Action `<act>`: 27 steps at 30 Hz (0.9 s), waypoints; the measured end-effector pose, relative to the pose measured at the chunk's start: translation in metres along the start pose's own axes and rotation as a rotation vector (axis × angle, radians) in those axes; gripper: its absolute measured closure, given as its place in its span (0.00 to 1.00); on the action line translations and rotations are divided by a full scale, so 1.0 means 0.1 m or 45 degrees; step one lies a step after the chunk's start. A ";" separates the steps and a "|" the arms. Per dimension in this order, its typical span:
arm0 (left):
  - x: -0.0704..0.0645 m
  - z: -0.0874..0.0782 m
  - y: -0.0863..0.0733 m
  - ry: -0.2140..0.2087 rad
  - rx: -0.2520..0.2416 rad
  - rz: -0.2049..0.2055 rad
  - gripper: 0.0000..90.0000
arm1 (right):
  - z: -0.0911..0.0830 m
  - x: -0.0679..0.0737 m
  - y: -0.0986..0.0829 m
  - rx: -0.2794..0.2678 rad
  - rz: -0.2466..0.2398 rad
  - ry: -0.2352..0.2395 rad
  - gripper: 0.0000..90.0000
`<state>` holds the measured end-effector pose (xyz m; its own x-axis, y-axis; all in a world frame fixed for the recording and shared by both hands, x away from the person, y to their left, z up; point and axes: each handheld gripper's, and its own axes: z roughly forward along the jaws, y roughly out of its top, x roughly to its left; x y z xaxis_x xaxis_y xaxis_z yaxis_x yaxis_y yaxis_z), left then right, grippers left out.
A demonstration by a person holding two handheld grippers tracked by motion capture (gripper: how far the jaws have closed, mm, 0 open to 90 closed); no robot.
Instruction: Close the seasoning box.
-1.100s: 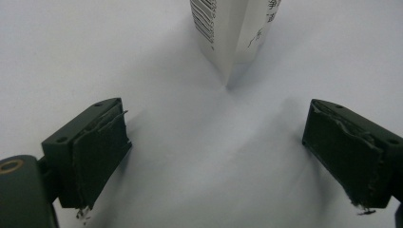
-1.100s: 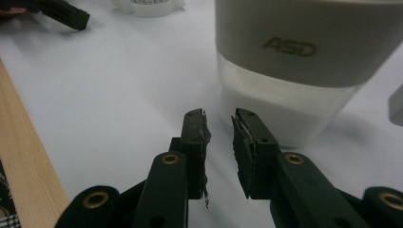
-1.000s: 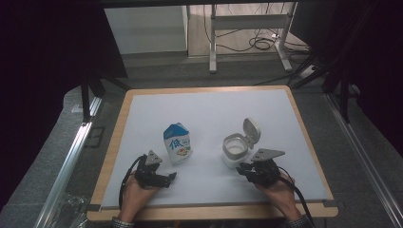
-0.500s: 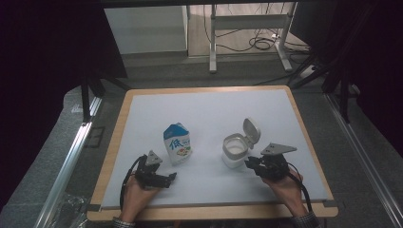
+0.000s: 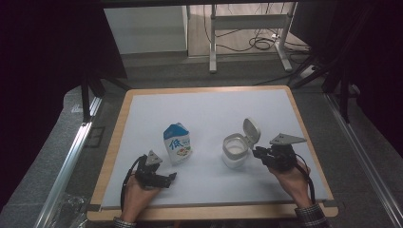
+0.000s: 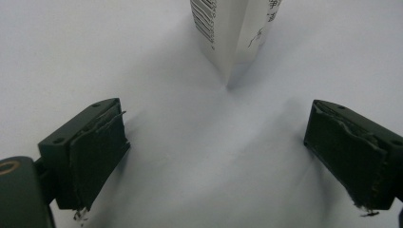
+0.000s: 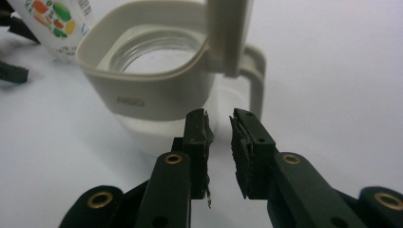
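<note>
A blue-and-white milk carton stands upright on the white mat, left of centre. To its right is a white lidded jar with its flip lid raised. My left gripper rests on the mat just in front of the carton, and its jaws are wide open with nothing between them. In the left gripper view the carton's lower corner is straight ahead. My right gripper sits just right of the jar. Its jaws are nearly together, holding nothing, close behind the jar and beside its handle.
The mat lies on a wood-edged board with free surface behind both objects. A metal rail runs along the left side. Desk legs and cables stand on the floor beyond the far edge.
My right gripper has moved to the right and slightly farther up the table, away from the front of the jar. The left gripper, carton and jar have stayed put.
</note>
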<state>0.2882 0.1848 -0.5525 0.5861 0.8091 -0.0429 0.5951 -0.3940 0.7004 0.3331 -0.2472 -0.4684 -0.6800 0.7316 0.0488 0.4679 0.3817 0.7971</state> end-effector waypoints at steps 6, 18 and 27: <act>0.00 0.00 0.00 -0.001 0.000 0.000 0.07 | -0.02 -0.10 0.07 -0.005 0.022 -0.011 0.91; 0.00 0.00 0.00 -0.001 0.000 -0.001 0.07 | -0.06 -0.21 0.23 -0.036 0.028 -0.026 0.99; 0.00 0.00 0.00 -0.001 -0.001 0.002 0.07 | -0.09 -0.21 0.38 -0.070 0.007 -0.032 0.99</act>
<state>0.2884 0.1850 -0.5526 0.5878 0.8079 -0.0422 0.5934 -0.3951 0.7013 0.3602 -0.2537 -0.4335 -0.6625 0.7481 0.0388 0.4394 0.3461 0.8290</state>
